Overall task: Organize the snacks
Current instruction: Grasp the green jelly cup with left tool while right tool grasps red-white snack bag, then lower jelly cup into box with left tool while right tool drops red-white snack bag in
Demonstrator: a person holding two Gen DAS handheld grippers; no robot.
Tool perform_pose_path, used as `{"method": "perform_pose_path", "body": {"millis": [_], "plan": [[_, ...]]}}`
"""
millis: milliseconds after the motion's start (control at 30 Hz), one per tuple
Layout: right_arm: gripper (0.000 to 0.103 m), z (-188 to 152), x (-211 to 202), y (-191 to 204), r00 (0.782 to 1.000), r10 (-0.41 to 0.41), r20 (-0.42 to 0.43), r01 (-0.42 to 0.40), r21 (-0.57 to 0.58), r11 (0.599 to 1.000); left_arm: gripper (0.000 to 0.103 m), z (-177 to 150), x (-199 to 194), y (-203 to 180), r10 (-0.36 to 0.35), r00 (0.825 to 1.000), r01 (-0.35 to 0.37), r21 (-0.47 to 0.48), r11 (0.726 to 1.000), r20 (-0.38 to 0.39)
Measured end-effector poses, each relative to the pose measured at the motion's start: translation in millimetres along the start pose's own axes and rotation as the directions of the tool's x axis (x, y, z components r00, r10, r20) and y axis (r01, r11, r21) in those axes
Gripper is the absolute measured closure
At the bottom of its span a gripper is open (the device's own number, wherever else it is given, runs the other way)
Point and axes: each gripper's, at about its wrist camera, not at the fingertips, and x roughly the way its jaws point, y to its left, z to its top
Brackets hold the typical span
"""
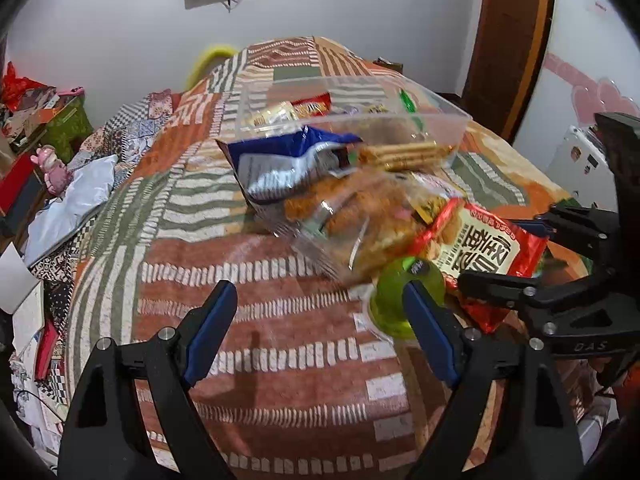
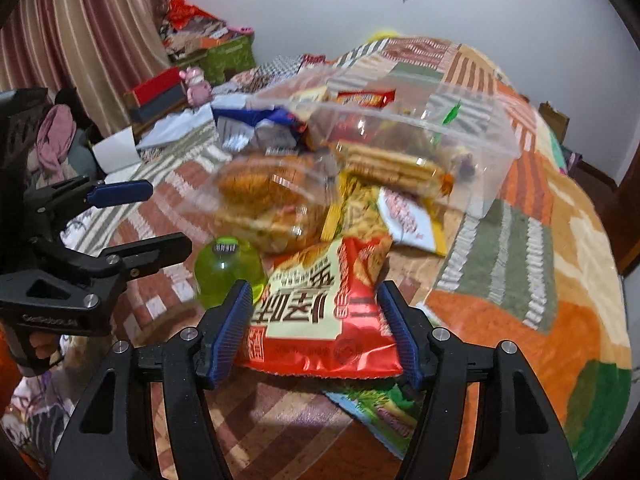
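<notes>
Snacks: loose packets heaped on the bed beside a clear plastic bin that already holds several, apparently the collecting container.
Red snack bag: between the right hand-held gripper's spread fingers, pads near its edges; grip not closed.
Left hand-held gripper: wide open, empty, beside a green bottle.
Surface: patchwork bedspread.
Room: cluttered, white walls.
</notes>
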Motion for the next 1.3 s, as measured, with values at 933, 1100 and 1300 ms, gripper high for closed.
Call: {"method": "perform_pose_path", "body": {"millis": [933, 1100, 1300], "plan": [[0.062, 2.3, -36.2, -17.9, 0.992, -0.045, 0.12, 0.039, 0.051, 0.998, 0.055, 8.2, 40.6, -35.7, -0.154, 0.985, 0.153, -0.021, 0.988, -0.079], [0.062, 8.3, -46.6, -23.3, 0.986, -0.058, 0.155, 0.048, 0.066, 0.997, 0.055, 4.9, 36.4, -41.4, -0.14, 0.988, 0.141, 0.01, 0.99, -0.067], [0.062, 13.7, -55.4, -26.8, 0.979, -0.068, 0.191, 0.054, 0.078, 0.995, 0.055, 7.3, 22.6, -41.5, -0.139, 0.99, 0.139, 0.01, 0.99, -0.038]]}}
